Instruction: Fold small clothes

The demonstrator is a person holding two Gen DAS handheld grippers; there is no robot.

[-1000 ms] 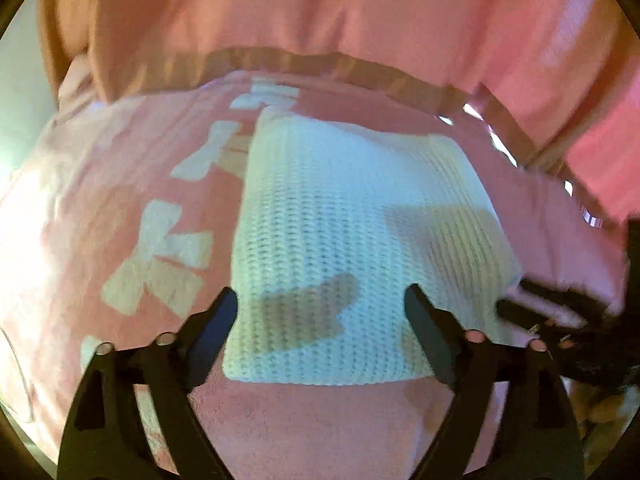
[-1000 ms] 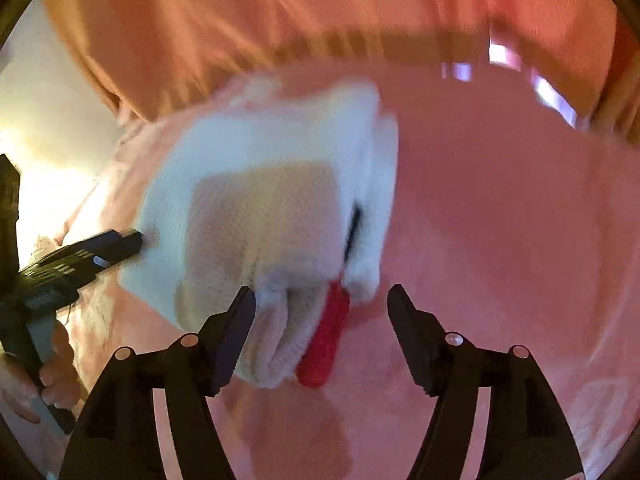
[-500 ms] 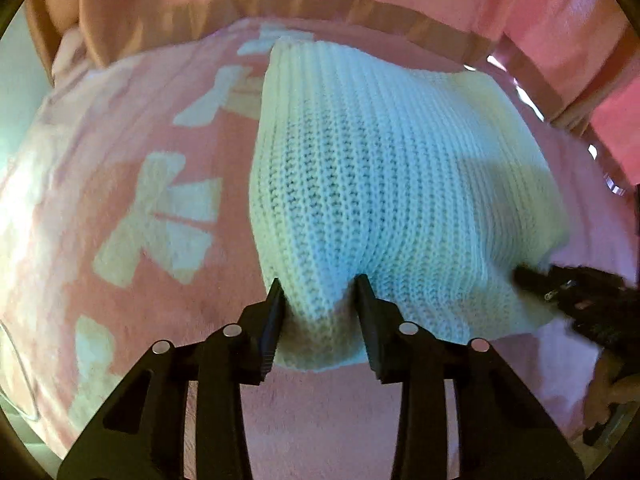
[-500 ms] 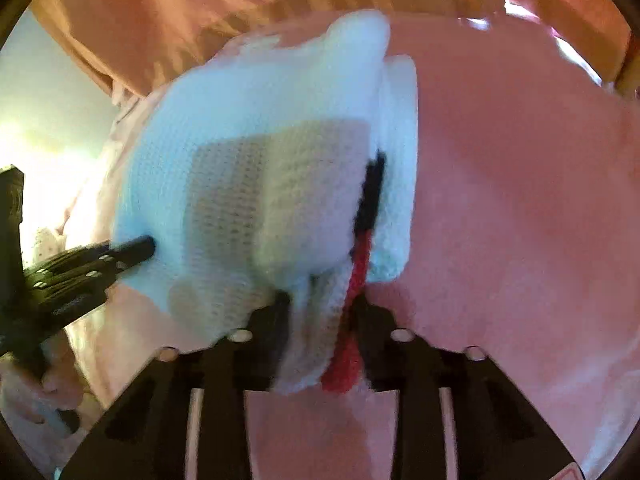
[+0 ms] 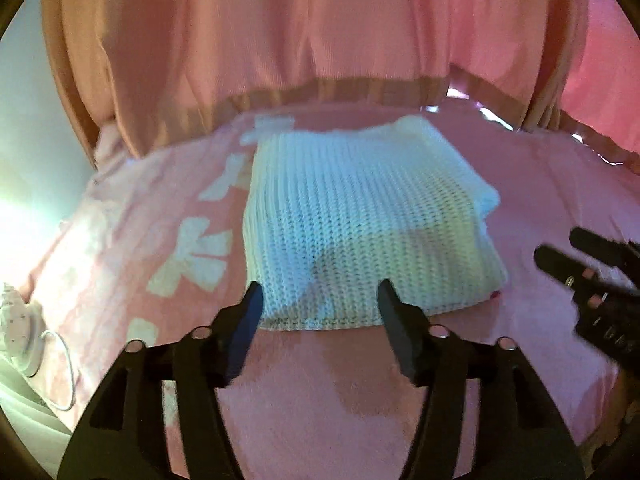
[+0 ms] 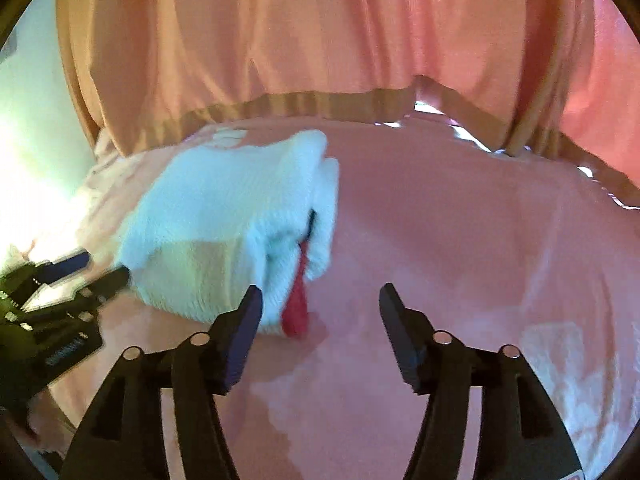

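Note:
A folded white knit garment (image 5: pixel 360 224) lies on the pink blanket (image 5: pixel 360 400). My left gripper (image 5: pixel 320 300) is open and empty at the garment's near edge. In the right wrist view the same garment (image 6: pixel 224 224) lies left of centre, with a red strip (image 6: pixel 298 300) sticking out of its near right corner. My right gripper (image 6: pixel 320 304) is open and empty, just in front of that corner. The right gripper also shows at the right edge of the left wrist view (image 5: pixel 576 260), and the left gripper at the left edge of the right wrist view (image 6: pixel 92 272).
The blanket has white bow prints (image 5: pixel 192 260) on its left part. A pink curtain (image 5: pixel 280 32) hangs behind the bed. A white device with a cord (image 5: pixel 24 332) lies at the left edge.
Both grippers were shut on the garment's near edge half a second ago. Both have let go, opened and drawn back, and the garment lies flat.

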